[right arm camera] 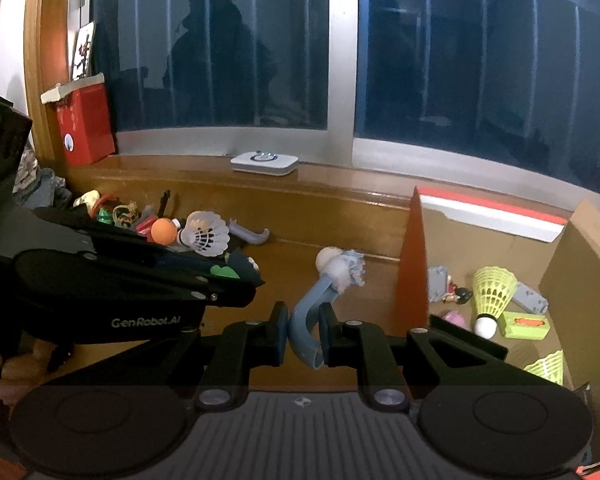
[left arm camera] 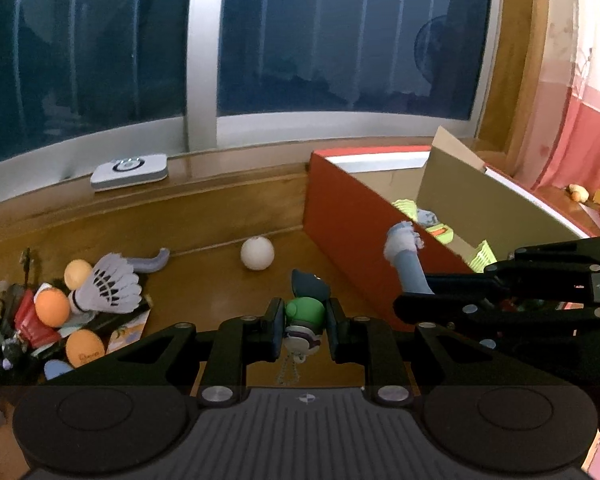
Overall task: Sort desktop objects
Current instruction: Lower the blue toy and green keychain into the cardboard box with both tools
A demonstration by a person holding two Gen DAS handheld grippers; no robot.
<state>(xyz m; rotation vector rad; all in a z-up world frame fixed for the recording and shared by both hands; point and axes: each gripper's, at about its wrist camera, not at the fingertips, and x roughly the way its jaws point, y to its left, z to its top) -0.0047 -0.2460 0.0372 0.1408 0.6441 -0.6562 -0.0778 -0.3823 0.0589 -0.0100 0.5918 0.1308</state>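
Box rim (right arm camera: pixel 416 248) beside right hand-held gripper (right arm camera: pixel 304 332) clamping blue hook (right arm camera: pixel 306 320), left hand-held gripper (left arm camera: pixel 302 328) clamping figurine (left arm camera: pixel 306 312)

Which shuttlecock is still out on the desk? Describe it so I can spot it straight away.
Start at the red cardboard box on the right of the wooden desk, then look across to the clutter pile on the left. The white feather shuttlecock lies on its side there, next to an orange ping-pong ball. Unlike the yellow-green plastic shuttlecock inside the box, it is white.
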